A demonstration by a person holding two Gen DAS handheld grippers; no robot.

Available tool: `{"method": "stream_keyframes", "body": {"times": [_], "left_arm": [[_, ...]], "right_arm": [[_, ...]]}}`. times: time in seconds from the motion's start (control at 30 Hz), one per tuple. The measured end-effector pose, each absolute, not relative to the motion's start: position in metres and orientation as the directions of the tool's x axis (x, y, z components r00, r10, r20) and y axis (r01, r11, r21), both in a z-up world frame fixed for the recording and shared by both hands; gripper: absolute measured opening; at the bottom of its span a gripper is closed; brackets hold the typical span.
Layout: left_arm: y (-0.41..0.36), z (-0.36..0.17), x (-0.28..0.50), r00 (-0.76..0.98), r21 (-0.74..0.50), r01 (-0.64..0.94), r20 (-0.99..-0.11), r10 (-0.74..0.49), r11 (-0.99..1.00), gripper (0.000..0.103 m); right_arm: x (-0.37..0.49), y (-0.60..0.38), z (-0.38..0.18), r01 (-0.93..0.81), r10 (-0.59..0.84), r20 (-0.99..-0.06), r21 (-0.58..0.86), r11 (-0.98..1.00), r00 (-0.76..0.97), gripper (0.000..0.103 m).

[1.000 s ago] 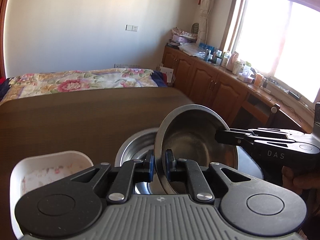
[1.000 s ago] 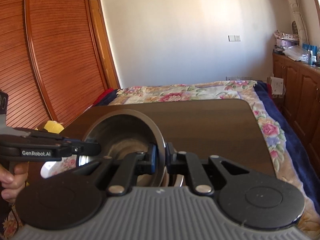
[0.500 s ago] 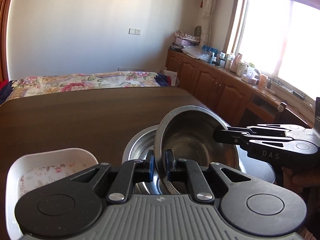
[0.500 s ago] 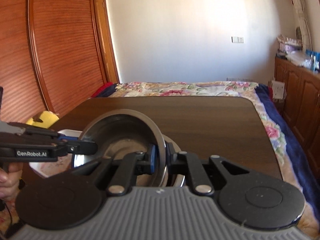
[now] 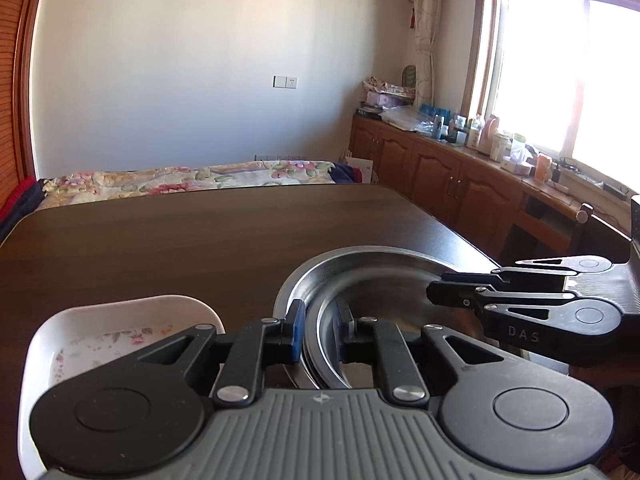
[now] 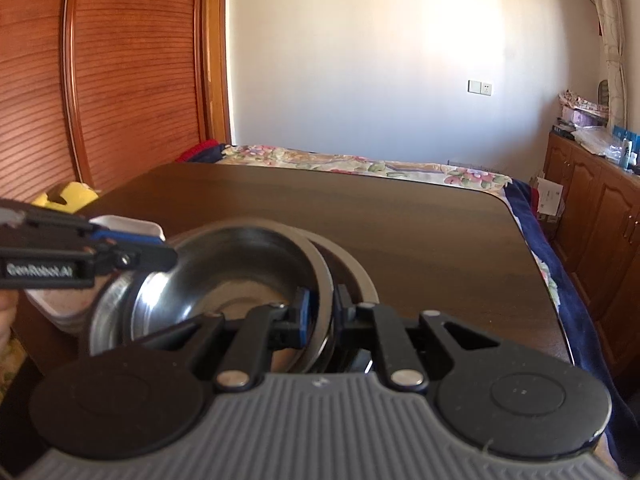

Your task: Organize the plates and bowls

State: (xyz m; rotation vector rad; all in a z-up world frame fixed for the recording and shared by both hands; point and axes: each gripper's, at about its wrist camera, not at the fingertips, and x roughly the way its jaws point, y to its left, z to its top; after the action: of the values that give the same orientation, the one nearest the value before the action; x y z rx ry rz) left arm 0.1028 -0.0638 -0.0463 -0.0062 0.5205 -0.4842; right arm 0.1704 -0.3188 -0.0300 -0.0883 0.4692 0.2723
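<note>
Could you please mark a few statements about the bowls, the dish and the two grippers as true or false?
1. The left gripper has its jaws on the rim of the upper steel bowl. True.
2. The right gripper is free, away from any bowl. False: its jaws clamp the same bowl's opposite rim.
3. The upper steel bowl sits in the lower steel bowl. True.
4. The white dish is stacked inside the bowls. False: it stands beside them on the table.
</note>
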Motion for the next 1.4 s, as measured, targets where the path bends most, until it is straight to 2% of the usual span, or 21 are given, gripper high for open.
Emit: {"method": "stream_keyframes", "body": {"times": [0.1,0.2,0.27,0.3,0.37,0.47,0.5,0.53,0.6,0.73,0.87,0.97,1.1,1.27,1.37,1.4], "left_arm": [[-0.061,-0.047,0.100,0.760,-0.136,0.438,-0.471,-0.447,0.888,0.017],[-0.059,-0.045,0.095,0.780,-0.140,0.425,-0.446,-0.440,0.894,0.026],[-0.057,-0.043,0.091,0.802,-0.137,0.404,-0.422,-0.422,0.904,0.043],[-0.056,-0.043,0.089,0.810,-0.139,0.397,-0.412,-0.417,0.907,0.047],[-0.056,-0.042,0.086,0.824,-0.141,0.382,-0.395,-0.406,0.913,0.061],[-0.057,-0.045,0.083,0.847,-0.119,0.360,-0.374,-0.378,0.925,0.071],[-0.058,-0.046,0.083,0.849,-0.110,0.358,-0.375,-0.372,0.927,0.074],[-0.060,-0.047,0.082,0.851,-0.101,0.357,-0.375,-0.367,0.929,0.080],[-0.063,-0.050,0.080,0.857,-0.085,0.354,-0.370,-0.360,0.931,0.088],[-0.066,-0.054,0.078,0.863,-0.067,0.353,-0.362,-0.353,0.933,0.098],[-0.067,-0.058,0.077,0.841,-0.081,0.384,-0.381,-0.384,0.920,0.098],[-0.071,-0.061,0.076,0.834,-0.070,0.392,-0.393,-0.386,0.917,0.098],[-0.075,-0.065,0.074,0.826,-0.065,0.405,-0.401,-0.395,0.912,0.098],[-0.074,-0.067,0.074,0.818,-0.096,0.402,-0.408,-0.405,0.910,0.096],[-0.075,-0.069,0.073,0.812,-0.106,0.404,-0.415,-0.410,0.909,0.079],[-0.076,-0.069,0.073,0.811,-0.106,0.402,-0.419,-0.408,0.909,0.076]], "right_arm": [[0.169,-0.318,-0.030,-0.268,0.228,-0.440,-0.029,0.963,0.868,0.014],[0.169,-0.317,-0.030,-0.262,0.225,-0.433,-0.029,0.965,0.873,0.014],[0.165,-0.316,-0.029,-0.254,0.219,-0.409,-0.034,0.967,0.886,0.014],[0.163,-0.317,-0.029,-0.249,0.218,-0.395,-0.027,0.968,0.892,0.014],[0.156,-0.318,-0.028,-0.232,0.212,-0.358,-0.014,0.973,0.909,0.014],[0.146,-0.320,-0.028,-0.198,0.187,-0.302,-0.003,0.980,0.935,0.016],[0.144,-0.321,-0.029,-0.185,0.180,-0.286,0.008,0.983,0.941,0.022],[0.144,-0.323,-0.030,-0.177,0.177,-0.276,0.024,0.984,0.945,0.040],[0.144,-0.326,-0.034,-0.172,0.179,-0.262,0.050,0.984,0.948,0.063],[0.148,-0.329,-0.042,-0.164,0.171,-0.267,0.047,0.985,0.949,0.068],[0.149,-0.334,-0.049,-0.142,0.156,-0.264,0.071,0.987,0.952,0.085],[0.148,-0.334,-0.052,-0.143,0.159,-0.266,0.079,0.987,0.951,0.088],[0.146,-0.332,-0.053,-0.137,0.150,-0.258,0.070,0.988,0.954,0.099],[0.147,-0.335,-0.055,-0.141,0.162,-0.266,0.097,0.985,0.950,0.103],[0.148,-0.336,-0.057,-0.149,0.175,-0.267,0.113,0.982,0.948,0.103],[0.147,-0.335,-0.058,-0.152,0.178,-0.266,0.116,0.982,0.947,0.103]]}}
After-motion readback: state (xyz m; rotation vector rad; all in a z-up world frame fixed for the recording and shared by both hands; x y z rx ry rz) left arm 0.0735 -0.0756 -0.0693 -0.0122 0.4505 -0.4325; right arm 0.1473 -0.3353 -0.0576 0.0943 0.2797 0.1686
